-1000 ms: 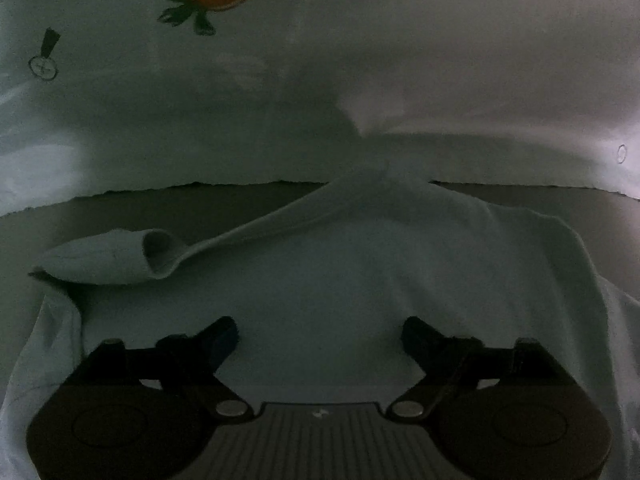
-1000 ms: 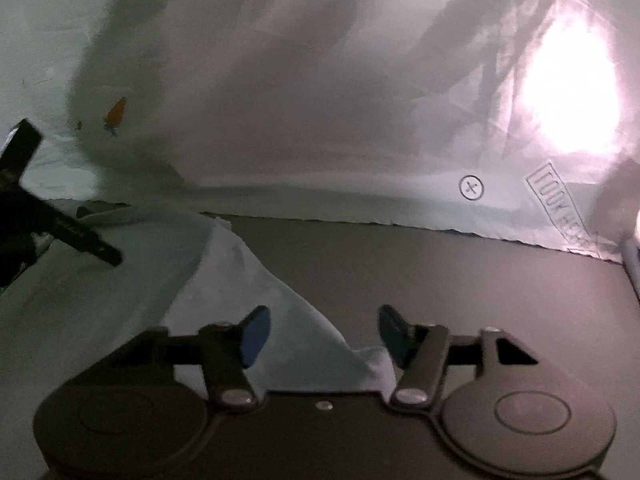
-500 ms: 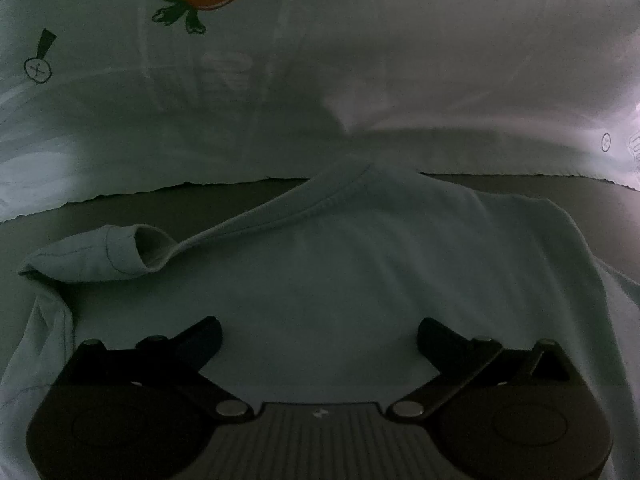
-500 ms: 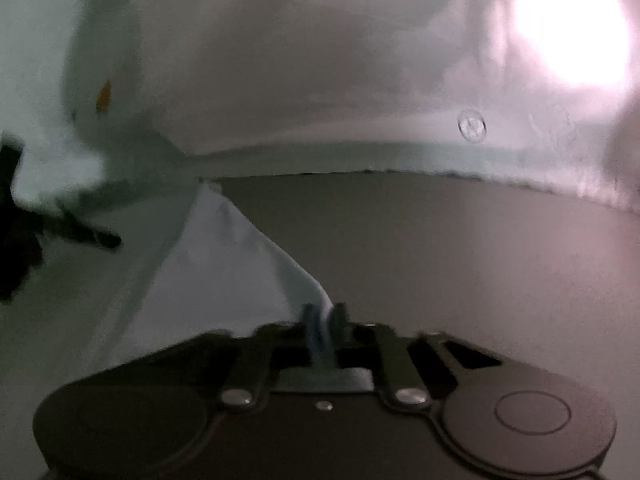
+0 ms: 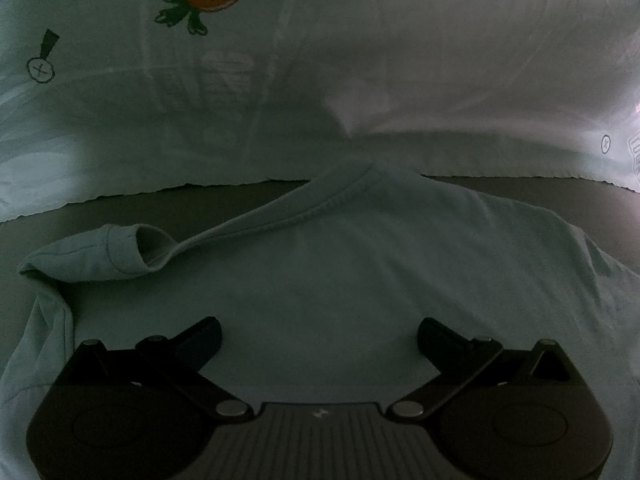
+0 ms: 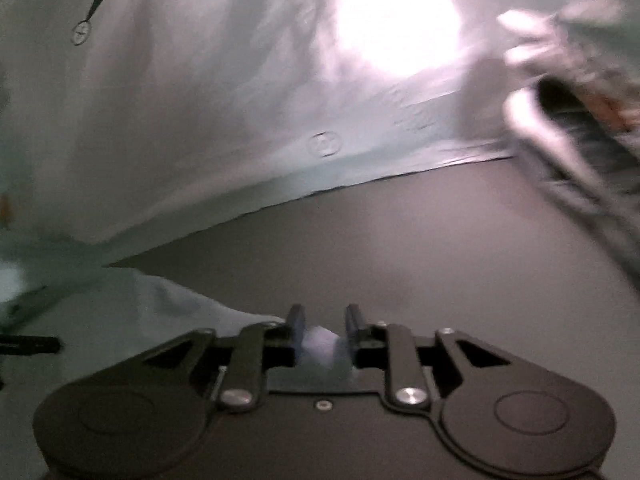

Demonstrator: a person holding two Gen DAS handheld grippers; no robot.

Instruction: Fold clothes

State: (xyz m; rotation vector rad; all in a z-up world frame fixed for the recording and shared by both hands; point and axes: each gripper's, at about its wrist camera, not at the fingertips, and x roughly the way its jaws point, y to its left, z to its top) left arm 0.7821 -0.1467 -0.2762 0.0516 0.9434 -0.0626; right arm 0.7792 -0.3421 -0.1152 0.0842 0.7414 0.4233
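While left claw (image 5: pixel 319 332) gapes above pale shirt (image 5: pixel 360 264), right claw (image 6: pixel 321 322) opening, shirt corner between.

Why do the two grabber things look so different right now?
The left gripper has its jaws spread wide with nothing between them, hovering over the flat middle of the pale shirt. The right gripper has its jaws close together, with a bunched corner of the shirt between them, and they are opening. Both are black, point downward, and work on the same shirt.
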